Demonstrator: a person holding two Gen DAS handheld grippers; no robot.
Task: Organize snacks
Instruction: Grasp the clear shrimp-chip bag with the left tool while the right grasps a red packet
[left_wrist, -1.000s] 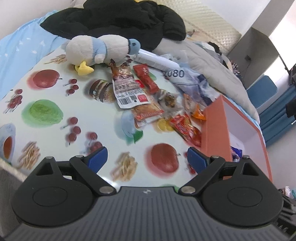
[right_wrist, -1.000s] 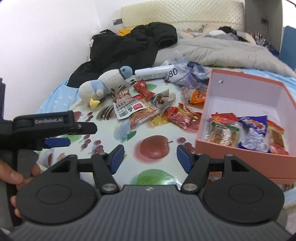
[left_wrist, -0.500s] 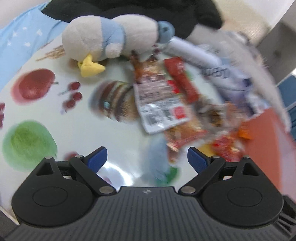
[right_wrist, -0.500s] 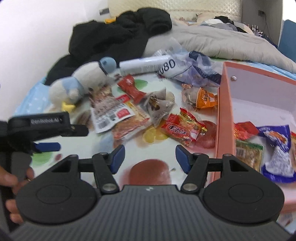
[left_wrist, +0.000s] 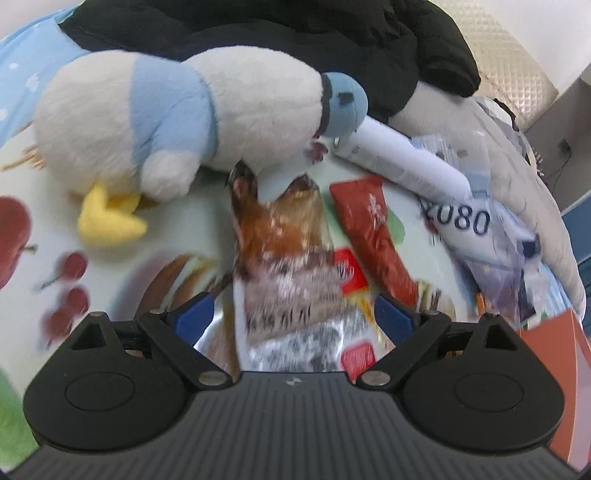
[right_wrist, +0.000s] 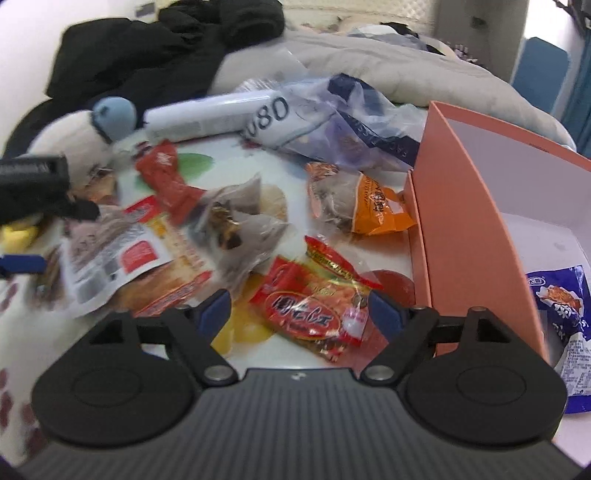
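Several snack packets lie on a fruit-print cloth. My left gripper (left_wrist: 293, 317) is open, its blue fingertips on either side of a brown-and-white packet (left_wrist: 284, 273), just above it. A long red packet (left_wrist: 373, 243) lies to its right. My right gripper (right_wrist: 301, 312) is open over a red-and-gold packet (right_wrist: 314, 295). Beyond it lie a clear grey packet (right_wrist: 236, 221), an orange packet (right_wrist: 362, 206) and the long red packet (right_wrist: 166, 181). The orange box (right_wrist: 465, 236) stands at the right with a blue packet (right_wrist: 565, 295) inside.
A white and blue plush duck (left_wrist: 177, 122) lies just beyond the left gripper. A white tube (right_wrist: 207, 114), a plastic bag marked 080 (right_wrist: 332, 122), black clothes (right_wrist: 147, 59) and grey bedding (right_wrist: 406, 70) crowd the far side. The left gripper's body (right_wrist: 33, 181) shows at the right wrist view's left edge.
Both grippers have moved forward and down toward the snack pile. The left one now straddles the brown-and-white packet; the right one is over the red-and-gold packet. Both stay open.
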